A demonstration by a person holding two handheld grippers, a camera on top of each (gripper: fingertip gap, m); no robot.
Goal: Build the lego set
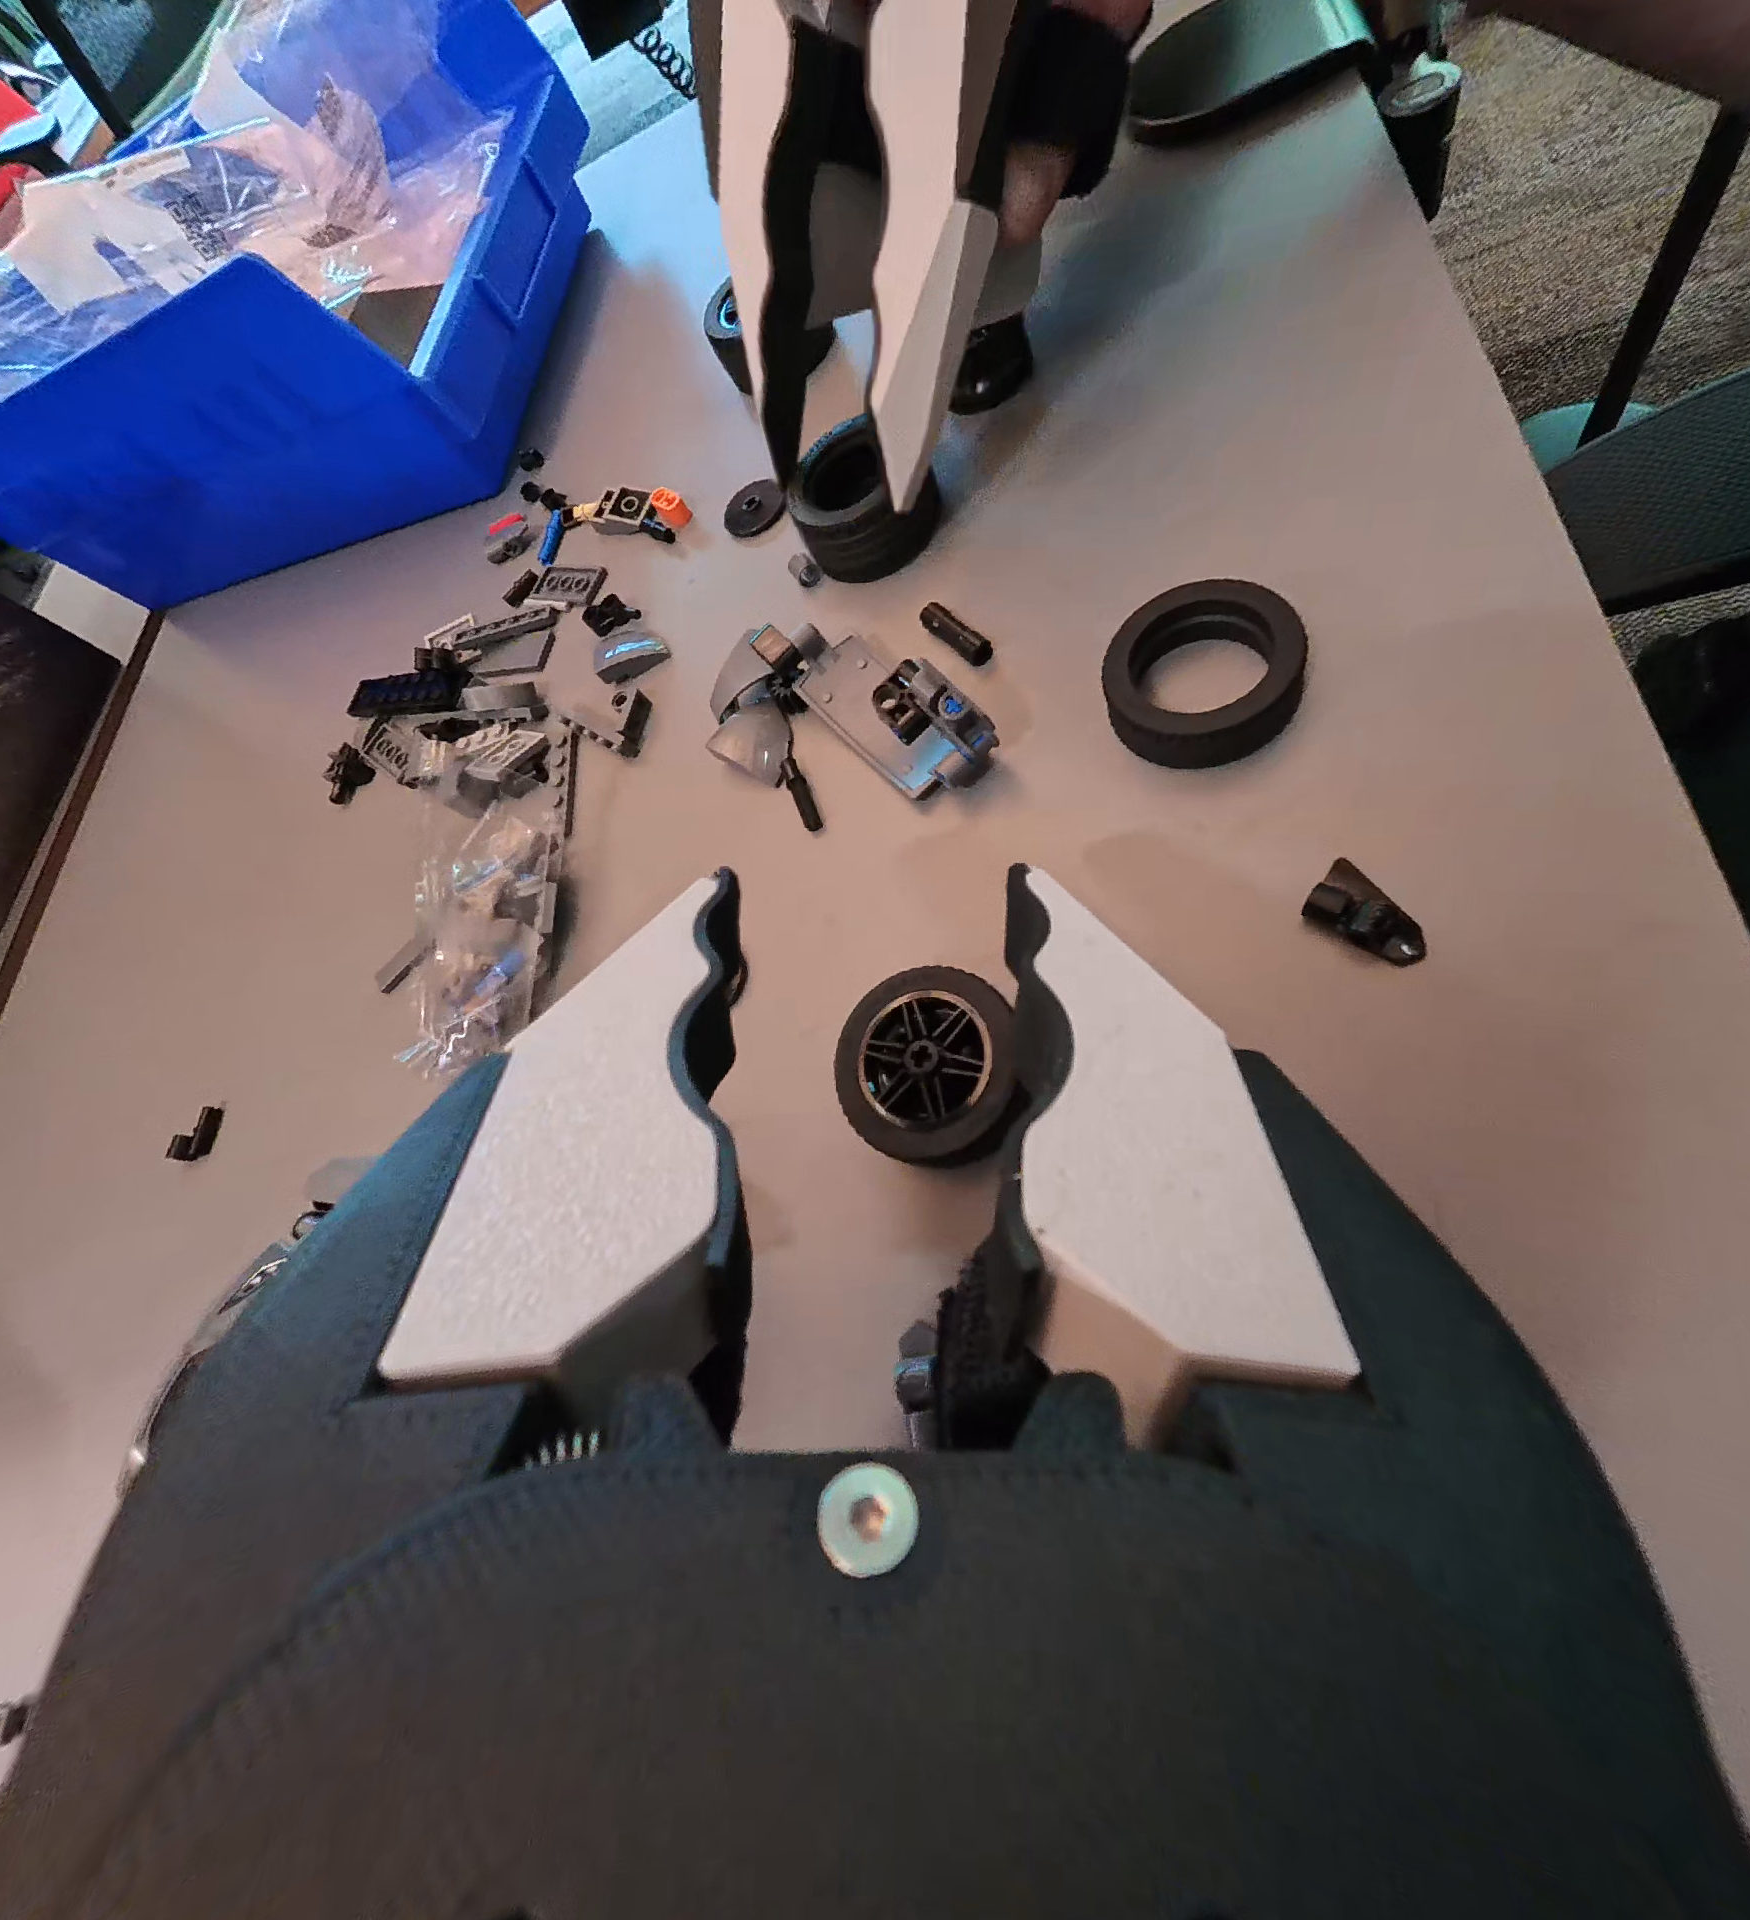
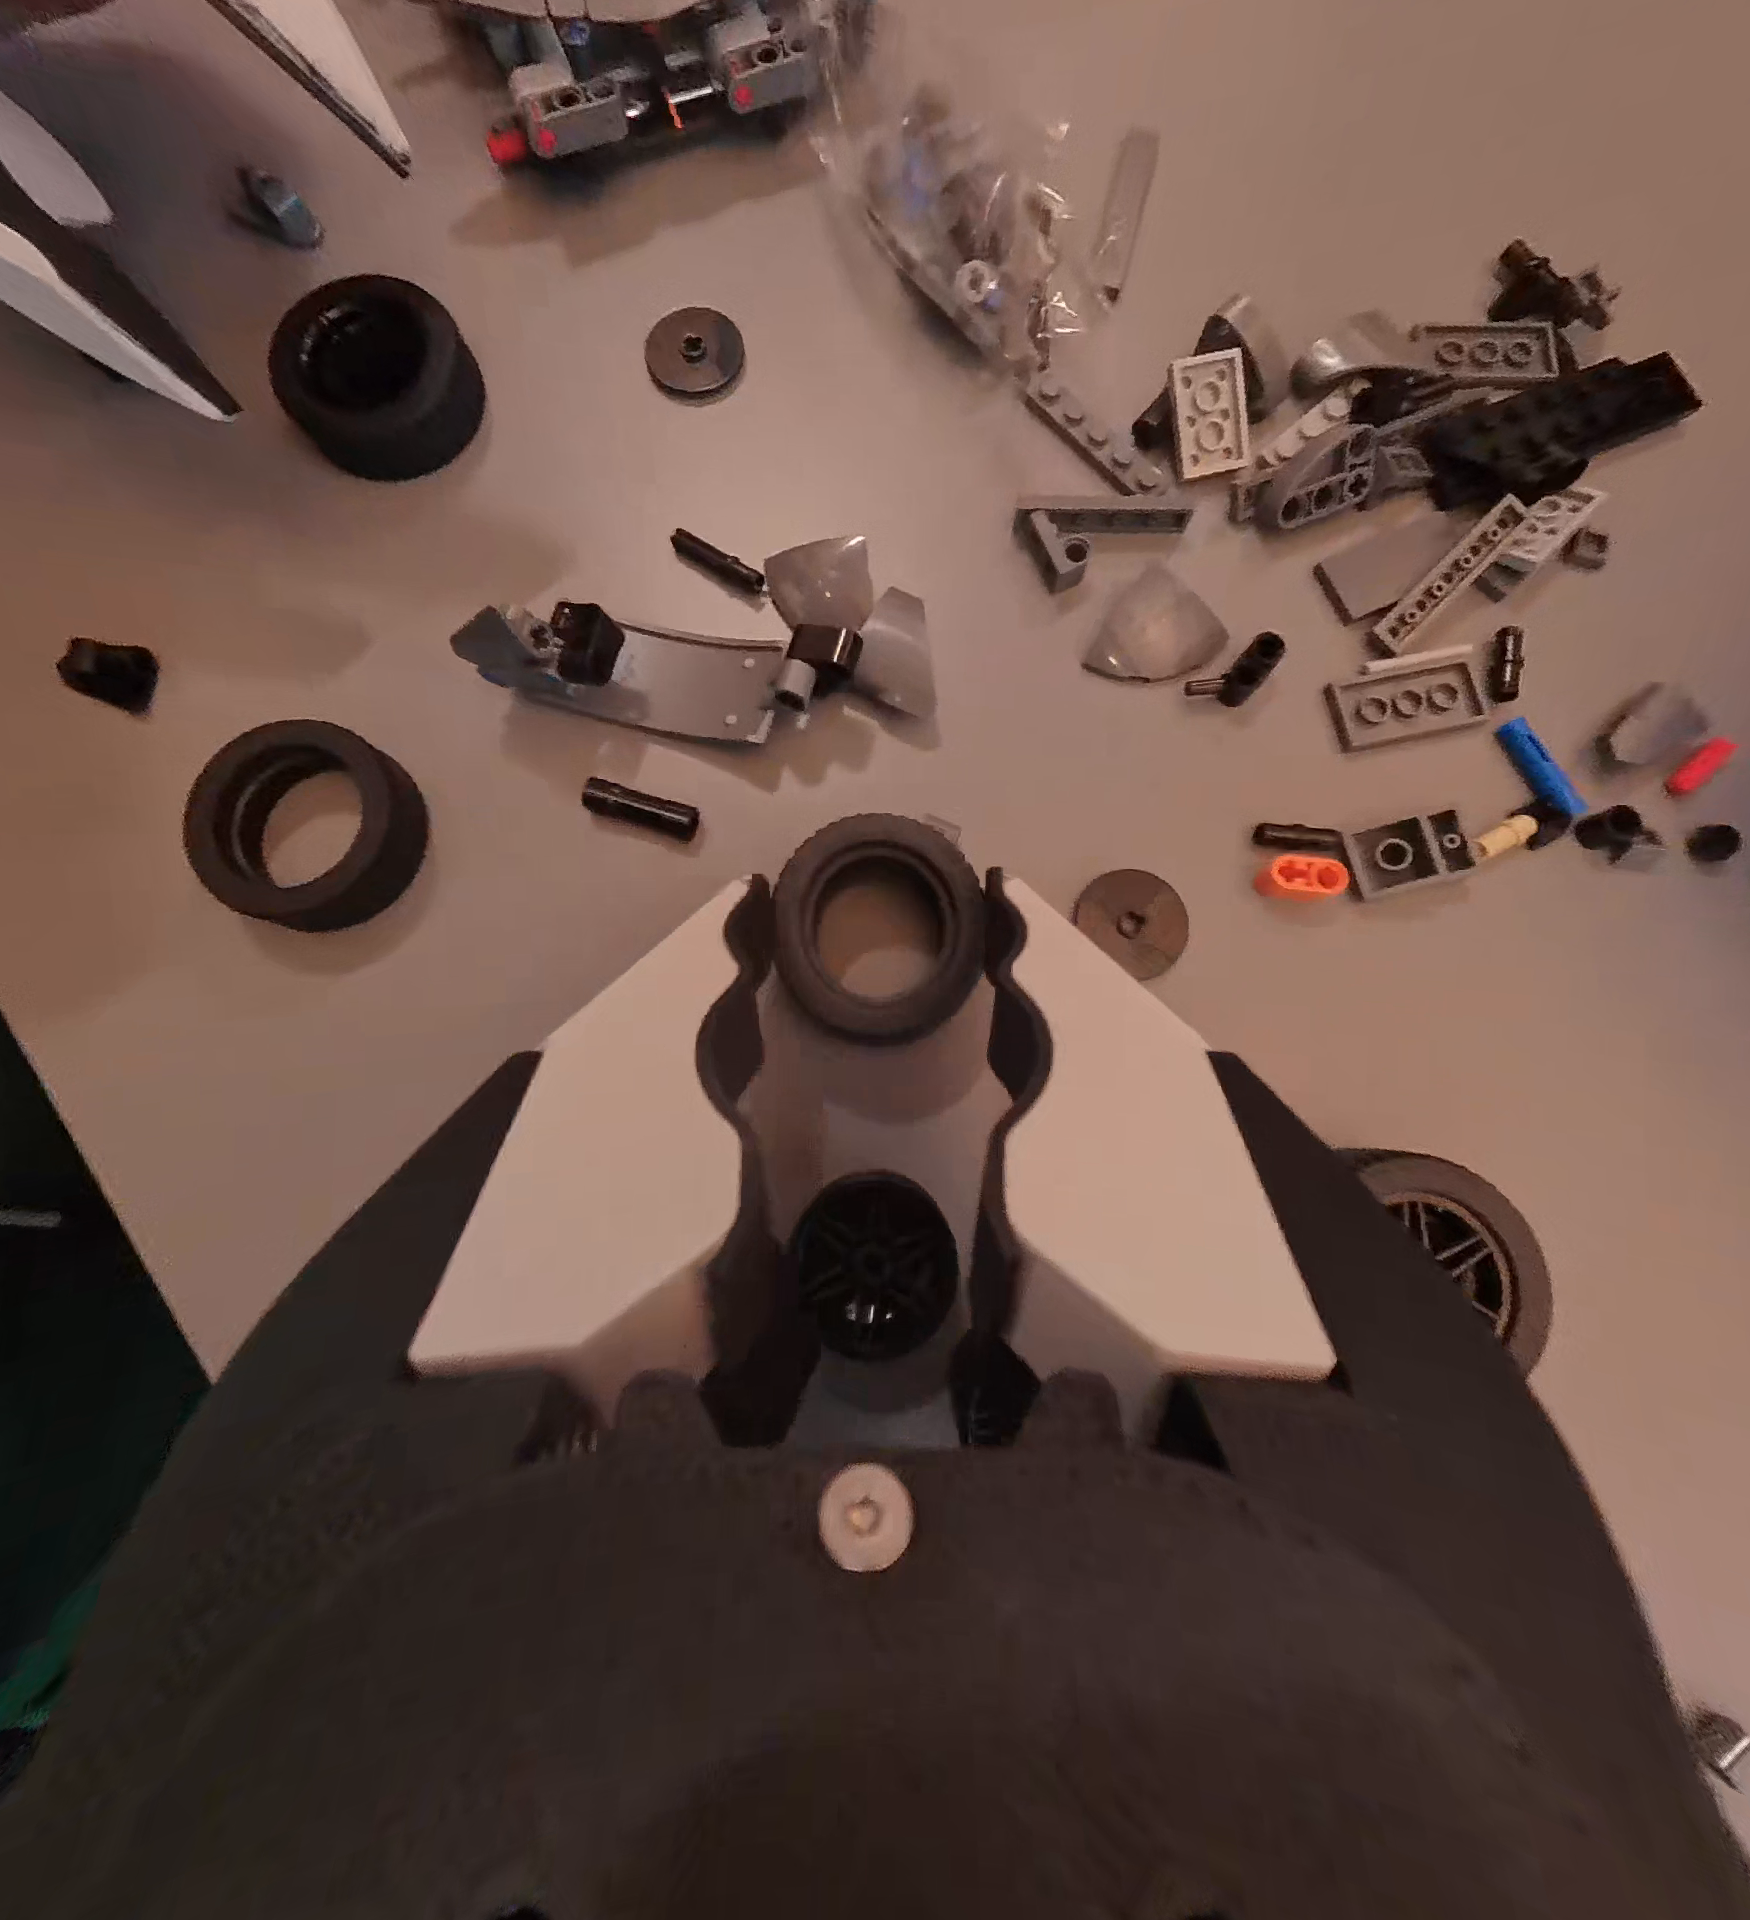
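Observation:
My left gripper is open low over the grey table. A small wheel with a black spoked rim lies between its fingers, close to the right one; it also shows in the right wrist view. My right gripper is shut on a small black tyre, one finger on each side. In the left wrist view the right gripper stands over this tyre, which looks to rest on the table. A black spoked rim lies on the table under the right gripper.
A larger empty tyre and a grey part-built piece lie mid-table. Loose bricks and a plastic bag lie to the left, before a blue bin. Another wheel and a part-built model show in the right wrist view. The gap from one gripper's tips to the other's is roughly 15 cm.

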